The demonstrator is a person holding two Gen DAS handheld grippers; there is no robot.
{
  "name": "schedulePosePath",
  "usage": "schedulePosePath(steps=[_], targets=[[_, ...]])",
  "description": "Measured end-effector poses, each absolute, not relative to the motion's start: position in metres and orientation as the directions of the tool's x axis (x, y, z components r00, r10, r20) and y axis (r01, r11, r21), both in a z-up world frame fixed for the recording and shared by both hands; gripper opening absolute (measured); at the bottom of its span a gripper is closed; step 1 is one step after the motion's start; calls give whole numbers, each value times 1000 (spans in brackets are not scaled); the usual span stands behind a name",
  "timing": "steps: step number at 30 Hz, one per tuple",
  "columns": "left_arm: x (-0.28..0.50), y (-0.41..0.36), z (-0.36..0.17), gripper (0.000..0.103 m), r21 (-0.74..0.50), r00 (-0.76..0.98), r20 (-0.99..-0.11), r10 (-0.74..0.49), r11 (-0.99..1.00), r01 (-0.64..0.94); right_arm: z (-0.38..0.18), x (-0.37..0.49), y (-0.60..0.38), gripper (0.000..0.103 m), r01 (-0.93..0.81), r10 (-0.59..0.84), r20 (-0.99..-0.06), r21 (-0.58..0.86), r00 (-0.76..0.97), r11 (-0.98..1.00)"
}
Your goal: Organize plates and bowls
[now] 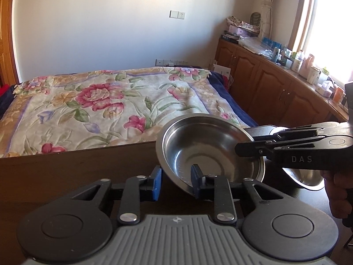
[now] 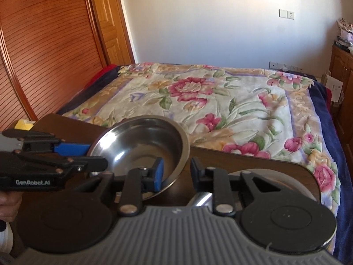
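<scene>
Centrally: round stainless steel bowl [image 1: 205, 145], shiny, tilted above dark wood table [image 1: 66, 176]. Left gripper [image 1: 176, 176] and right gripper [image 2: 177, 170] each narrowed onto its wall, opposite sides. Left view alone showed second steel bowl [image 1: 306, 178]; right view alone, louvred wooden door [image 2: 44, 55].

There are two grippers, the left gripper [image 1: 176, 180] and the right gripper [image 2: 176, 173]. I count two steel bowls: one tilted bowl [image 1: 205, 148] and a second bowl [image 1: 306, 176] at its 4 o'clock. One yellow block [image 2: 23, 124] sits at 9 o'clock on the one table [image 1: 66, 167].
</scene>
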State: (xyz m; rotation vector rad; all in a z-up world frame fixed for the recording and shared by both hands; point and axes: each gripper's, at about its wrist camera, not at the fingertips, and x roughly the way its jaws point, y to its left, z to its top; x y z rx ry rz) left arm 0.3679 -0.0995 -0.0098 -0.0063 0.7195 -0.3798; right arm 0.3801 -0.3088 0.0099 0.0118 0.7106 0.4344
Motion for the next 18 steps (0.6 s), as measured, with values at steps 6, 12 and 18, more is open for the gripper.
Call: schedulePosePath(steps=[6,12,18], targets=[[361,-95,-5,23,-133,689,-644,-333,935,329,8,383,-311,20,-365,409,-641,210,650,907],[349,-92,5,20,-127,705,-626,-334,935,331,12,374,-309,16,-360,415,-629,221,658,906],[336,-88,17,16,-127,726,-598,-341,934,334,22,361,-310,14,-352,411,-603,221,683,910]])
